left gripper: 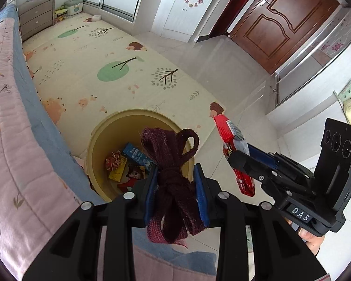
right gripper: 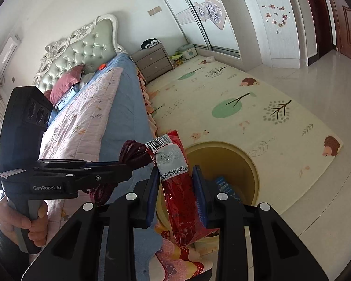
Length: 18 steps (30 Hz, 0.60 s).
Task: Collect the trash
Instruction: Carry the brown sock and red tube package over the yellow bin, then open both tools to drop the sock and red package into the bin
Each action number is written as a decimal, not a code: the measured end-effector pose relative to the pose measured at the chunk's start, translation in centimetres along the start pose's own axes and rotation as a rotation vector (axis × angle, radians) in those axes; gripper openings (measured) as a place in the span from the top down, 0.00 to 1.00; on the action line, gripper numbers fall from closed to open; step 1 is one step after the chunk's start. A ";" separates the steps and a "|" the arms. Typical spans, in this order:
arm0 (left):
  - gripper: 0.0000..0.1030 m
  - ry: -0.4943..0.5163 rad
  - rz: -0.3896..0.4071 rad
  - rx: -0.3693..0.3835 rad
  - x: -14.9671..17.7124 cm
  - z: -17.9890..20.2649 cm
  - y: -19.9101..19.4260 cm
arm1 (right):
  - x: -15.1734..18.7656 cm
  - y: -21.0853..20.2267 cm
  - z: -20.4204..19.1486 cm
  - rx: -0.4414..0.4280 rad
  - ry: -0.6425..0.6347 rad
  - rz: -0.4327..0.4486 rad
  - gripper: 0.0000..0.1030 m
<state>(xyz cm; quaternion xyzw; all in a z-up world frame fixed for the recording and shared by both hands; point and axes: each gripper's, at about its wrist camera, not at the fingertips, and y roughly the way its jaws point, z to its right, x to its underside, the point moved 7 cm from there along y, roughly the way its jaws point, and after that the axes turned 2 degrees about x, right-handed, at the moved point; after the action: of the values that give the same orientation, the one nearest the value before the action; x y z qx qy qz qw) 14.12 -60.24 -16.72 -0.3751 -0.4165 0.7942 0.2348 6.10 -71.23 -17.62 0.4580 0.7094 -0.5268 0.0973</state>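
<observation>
A knotted dark-red cloth strap [left gripper: 173, 178] is pinched between the blue pads of my left gripper [left gripper: 176, 187], just above a yellow bin [left gripper: 98, 145] that holds several wrappers and a blue box. My right gripper [right gripper: 176, 192] is shut on a red snack wrapper [right gripper: 175, 178], with the yellow bin [right gripper: 245, 159] right below and ahead of it. From the left wrist the right gripper [left gripper: 243, 154] appears at the right with the red wrapper [left gripper: 231, 149] hanging beside the bin's rim. The right wrist shows the left gripper [right gripper: 128, 164] at the left, the strap [right gripper: 133, 152] sticking out of it.
A bed with a pink quilt [left gripper: 14, 126] runs along the left, close to the bin. A patterned play mat [left gripper: 100, 56] covers the floor beyond. A grey drawer chest [left gripper: 36, 16], white cabinets and a brown door [left gripper: 280, 21] stand at the far side. A hand [right gripper: 18, 220] grips the left tool's handle.
</observation>
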 end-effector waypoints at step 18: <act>0.69 -0.026 -0.013 -0.046 -2.2 -1.8 1.9 | -0.6 4.0 0.8 0.017 0.002 -0.044 0.72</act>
<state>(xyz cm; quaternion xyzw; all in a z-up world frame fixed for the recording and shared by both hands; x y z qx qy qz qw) 16.79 -61.89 -18.13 -0.3675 -0.4403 0.7875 0.2258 9.14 -72.12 -20.27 0.4435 0.7149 -0.5345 0.0811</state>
